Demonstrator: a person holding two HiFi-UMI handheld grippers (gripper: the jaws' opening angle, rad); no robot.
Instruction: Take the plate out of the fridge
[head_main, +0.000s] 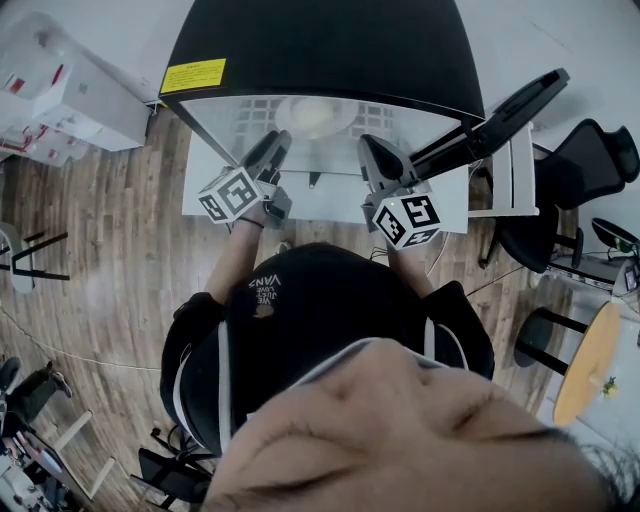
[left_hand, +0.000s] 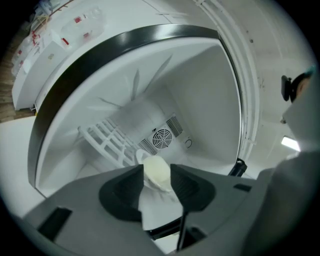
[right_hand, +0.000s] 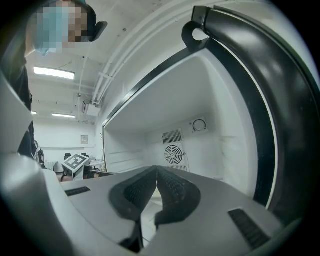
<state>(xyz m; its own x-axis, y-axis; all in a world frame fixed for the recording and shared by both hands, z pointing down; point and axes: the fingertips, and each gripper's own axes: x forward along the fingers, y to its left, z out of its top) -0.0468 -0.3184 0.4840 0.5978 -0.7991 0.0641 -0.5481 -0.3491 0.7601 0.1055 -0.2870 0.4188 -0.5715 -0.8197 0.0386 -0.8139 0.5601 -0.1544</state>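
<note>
In the head view a round cream plate (head_main: 313, 113) lies on the white shelf inside the open fridge (head_main: 320, 45). My left gripper (head_main: 278, 140) reaches into the fridge just left of the plate, rolled to one side. In the left gripper view its jaws (left_hand: 157, 167) stand open, and the plate (left_hand: 160, 176) shows in the gap between the dark pads (left_hand: 125, 192); I cannot tell whether they touch it. My right gripper (head_main: 372, 145) is held level at the fridge mouth, right of the plate. Its jaws (right_hand: 157, 172) are shut with nothing between them.
The fridge door (head_main: 500, 115) hangs open to the right. A white wire rack (left_hand: 107, 142) and a fan vent (left_hand: 162, 136) sit at the fridge's back. Black office chairs (head_main: 585, 160) and a round wooden table (head_main: 590, 365) stand right; white boxes (head_main: 70, 95) lie left.
</note>
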